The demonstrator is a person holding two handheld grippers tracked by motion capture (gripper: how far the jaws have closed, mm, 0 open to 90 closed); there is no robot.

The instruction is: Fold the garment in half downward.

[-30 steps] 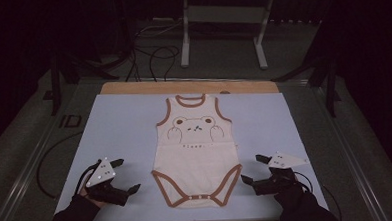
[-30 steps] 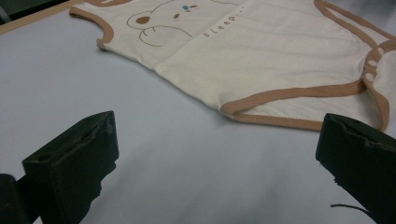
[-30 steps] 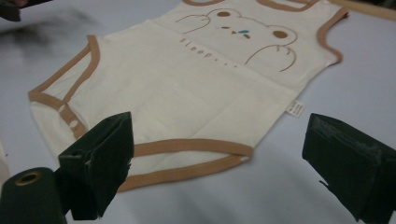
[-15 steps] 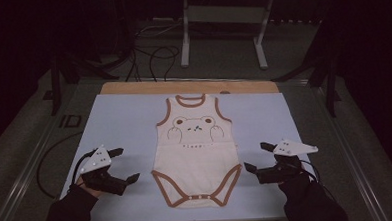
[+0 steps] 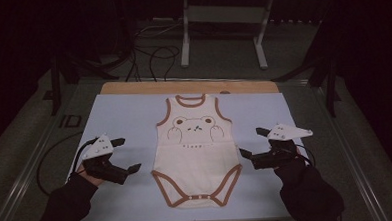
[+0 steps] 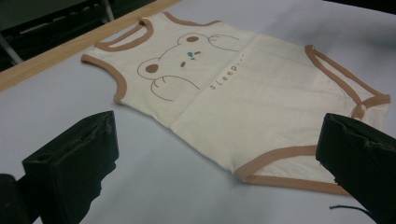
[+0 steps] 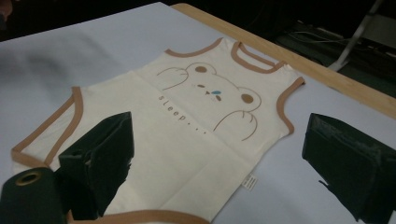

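Both grippers have drifted outward from the baby bodysuit (image 5: 196,155), lying flat at frame centre. Left gripper (image 5: 123,156) and right gripper (image 5: 249,142) gape empty beside it; folding seems unstarted.

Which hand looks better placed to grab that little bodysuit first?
Probably the right gripper: its open jaws sit closer to the bodysuit edge, while the left gripper hovers farther off.
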